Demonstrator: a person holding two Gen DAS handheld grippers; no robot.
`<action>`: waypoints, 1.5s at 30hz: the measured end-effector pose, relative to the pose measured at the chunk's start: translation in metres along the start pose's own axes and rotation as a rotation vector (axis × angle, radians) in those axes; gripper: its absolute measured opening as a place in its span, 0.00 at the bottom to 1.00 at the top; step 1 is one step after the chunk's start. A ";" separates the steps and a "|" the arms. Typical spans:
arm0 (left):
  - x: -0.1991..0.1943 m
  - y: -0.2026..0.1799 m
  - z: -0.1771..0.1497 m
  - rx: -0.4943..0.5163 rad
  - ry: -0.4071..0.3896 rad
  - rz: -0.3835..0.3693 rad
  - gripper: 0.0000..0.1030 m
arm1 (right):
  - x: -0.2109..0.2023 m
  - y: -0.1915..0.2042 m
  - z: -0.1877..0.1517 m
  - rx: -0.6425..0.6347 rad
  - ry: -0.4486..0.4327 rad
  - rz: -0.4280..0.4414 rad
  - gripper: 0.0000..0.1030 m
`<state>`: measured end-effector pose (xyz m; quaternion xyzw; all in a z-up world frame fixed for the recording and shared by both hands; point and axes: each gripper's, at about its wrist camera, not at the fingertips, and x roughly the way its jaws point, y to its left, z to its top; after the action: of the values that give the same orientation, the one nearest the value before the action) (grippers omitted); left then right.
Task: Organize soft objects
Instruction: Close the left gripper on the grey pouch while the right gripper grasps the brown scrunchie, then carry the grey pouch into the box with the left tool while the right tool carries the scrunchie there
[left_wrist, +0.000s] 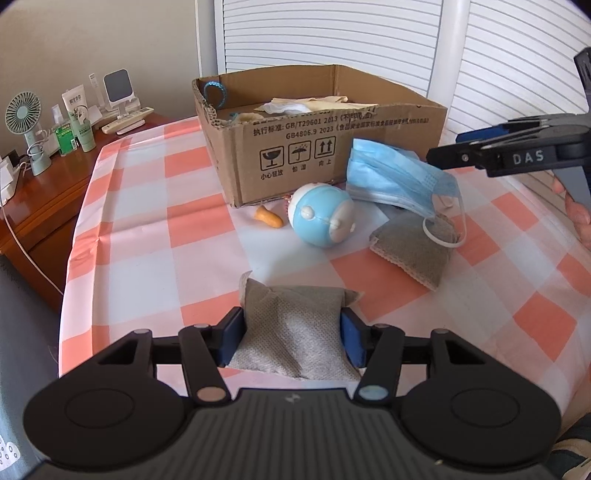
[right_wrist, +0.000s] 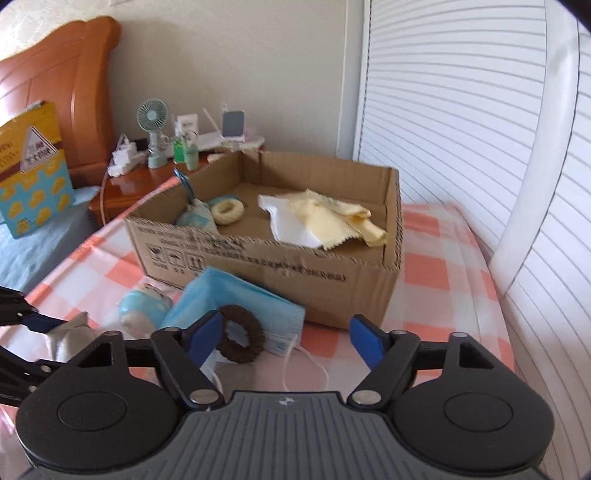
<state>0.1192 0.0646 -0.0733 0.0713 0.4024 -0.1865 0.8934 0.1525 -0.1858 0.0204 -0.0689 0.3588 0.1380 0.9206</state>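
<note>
Left gripper: blue pads pressed against both sides of a grey mesh pouch, closed on it. The pouch sits at the near edge of the checked tablecloth, its long axis running away from the gripper toward the cardboard box; one pinched corner sticks up at its far left.

Right gripper: fingers spread wide, nothing between them. From the left wrist view it enters from the right, level and raised above the cloth, tips over the blue face mask.

The mask leans against the front wall of the box, folded, its long axis slanting down to the right, white ear loop trailing onto a second grey pouch that lies flat, well apart from the held one. A brown hair tie rests on the mask. A blue-and-white ball toy and an orange piece lie just in front of the box.

Inside the box: yellow cloth, cream ring.
</note>
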 end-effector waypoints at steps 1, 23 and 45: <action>0.000 0.000 0.000 0.000 0.001 0.000 0.54 | 0.004 0.003 -0.003 -0.011 0.011 -0.001 0.64; 0.002 -0.002 0.001 0.008 0.006 0.007 0.56 | 0.014 0.037 -0.003 -0.101 -0.021 0.059 0.56; 0.004 -0.002 0.002 -0.001 0.006 0.014 0.63 | 0.041 0.056 -0.007 -0.128 0.036 0.123 0.24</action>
<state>0.1218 0.0610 -0.0752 0.0742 0.4049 -0.1797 0.8935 0.1598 -0.1262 -0.0143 -0.1080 0.3695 0.2155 0.8974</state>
